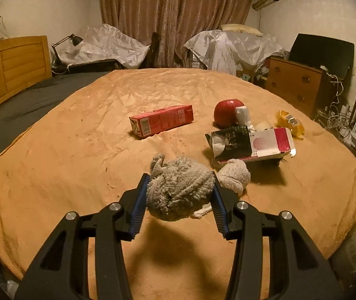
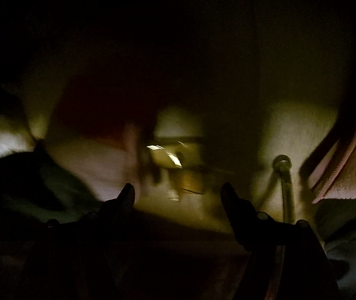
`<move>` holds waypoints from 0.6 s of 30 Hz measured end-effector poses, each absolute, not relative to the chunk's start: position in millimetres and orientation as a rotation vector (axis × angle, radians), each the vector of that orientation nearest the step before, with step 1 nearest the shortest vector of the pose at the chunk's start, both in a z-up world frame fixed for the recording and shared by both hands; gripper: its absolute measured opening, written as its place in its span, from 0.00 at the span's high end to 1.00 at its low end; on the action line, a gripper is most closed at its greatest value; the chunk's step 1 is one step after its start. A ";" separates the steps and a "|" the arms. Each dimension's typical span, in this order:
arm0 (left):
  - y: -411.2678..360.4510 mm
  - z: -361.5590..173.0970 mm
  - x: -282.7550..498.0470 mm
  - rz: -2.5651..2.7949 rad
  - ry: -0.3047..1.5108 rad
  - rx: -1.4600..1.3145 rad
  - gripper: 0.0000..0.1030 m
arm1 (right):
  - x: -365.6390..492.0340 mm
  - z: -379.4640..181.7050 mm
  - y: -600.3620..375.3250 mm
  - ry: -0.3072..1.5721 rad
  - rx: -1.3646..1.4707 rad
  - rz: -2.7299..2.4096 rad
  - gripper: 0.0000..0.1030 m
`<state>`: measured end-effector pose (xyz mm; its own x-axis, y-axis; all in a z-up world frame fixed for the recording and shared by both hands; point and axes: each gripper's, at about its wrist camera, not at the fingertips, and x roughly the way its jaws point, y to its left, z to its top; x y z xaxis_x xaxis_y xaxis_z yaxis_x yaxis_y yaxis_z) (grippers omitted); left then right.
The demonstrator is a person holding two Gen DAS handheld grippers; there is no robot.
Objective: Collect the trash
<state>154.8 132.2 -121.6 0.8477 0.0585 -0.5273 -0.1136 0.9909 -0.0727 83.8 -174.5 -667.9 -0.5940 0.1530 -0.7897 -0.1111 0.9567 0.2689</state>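
Left wrist view, far left: wooden headboard [image 1: 12,65] and a dark sheet beside the orange blanket [image 1: 52,175] that covered most of the bed.

Left of centre on the blanket lay a red carton [image 1: 161,122], flat on its side, long axis running left to right with the right end a little farther off. It lay ahead of the left gripper [image 1: 180,200] and slightly to its left, well apart.

Centre, low: the left gripper's blue pads were clamped on a grey wad of towelling [image 1: 180,190], one pad on each flank, the wad lifted clear enough to throw a shadow on the blanket below. So this hand was occupied.

Just right of the wad, a smaller pale wad [image 1: 234,175] sat on the blanket, touching or nearly touching the right finger; could not tell which.

Further right and beyond: a dark-and-red box [image 1: 250,145], a red ball-like object [image 1: 224,115] behind it, a yellow wrapper [image 1: 289,125] at the far right of the cluster.

Right wrist view: dark and badly smeared. The right gripper [image 2: 178,195] showed two finger silhouettes standing apart with nothing seen between them. What lay ahead was only glints and blur; unidentifiable.

Judgement: the remaining trash lay ahead and mostly right of the loaded left hand, so the free right hand would suit it, the pale wad first.
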 end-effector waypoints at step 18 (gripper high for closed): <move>120.5 -142.5 171.7 0.078 0.619 -0.109 0.56 | 87.9 -678.8 -151.4 2.136 -0.104 0.453 0.63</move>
